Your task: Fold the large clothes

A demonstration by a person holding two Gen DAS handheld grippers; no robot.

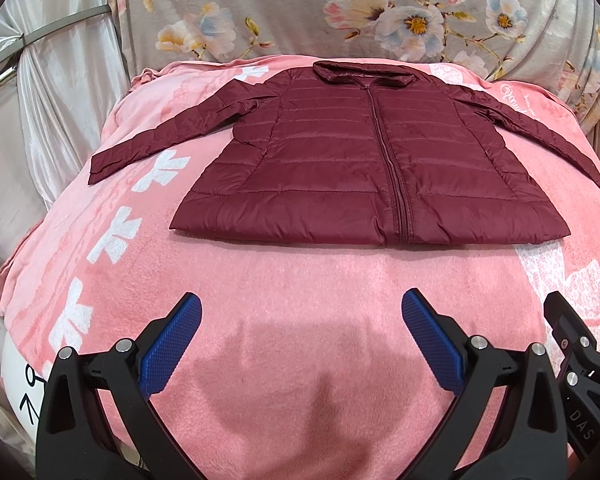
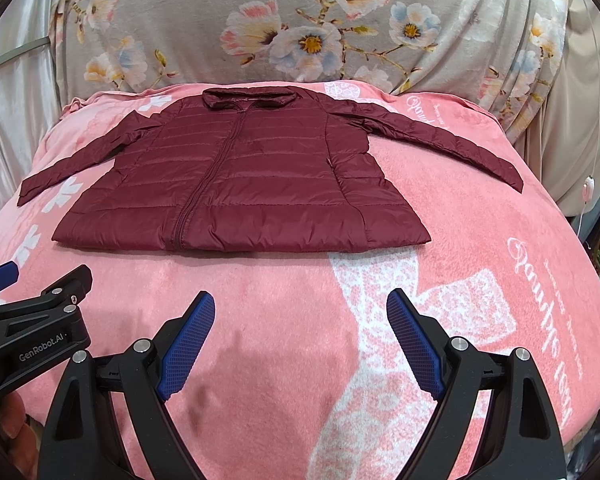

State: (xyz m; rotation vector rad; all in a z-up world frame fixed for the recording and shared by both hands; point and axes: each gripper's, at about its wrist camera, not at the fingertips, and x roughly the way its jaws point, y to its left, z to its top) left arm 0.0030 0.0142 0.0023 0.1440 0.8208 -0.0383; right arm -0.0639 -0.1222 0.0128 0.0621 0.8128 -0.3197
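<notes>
Currently the maroon puffer jacket lies flat, front up and zipped, on the pink blanket covering the bed. Collar points away from the cameras, hem toward them. Both sleeves are spread outward and angled down toward the hem side; the jacket's sleeve on the left of the views crosses the blanket's white flower print, the other sleeve runs toward the blanket's right edge near white script lettering.

Left gripper: jaws spread wide, nothing between the blue pads, hovering over bare blanket short of the hem. Right gripper: same, released and empty, also short of the hem, no contact with the jacket. Each gripper shows at the edge of the other's view, so they sit side by side, close but apart.

Behind the bed hangs a grey floral sheet, with pale satin curtain to the left.
</notes>
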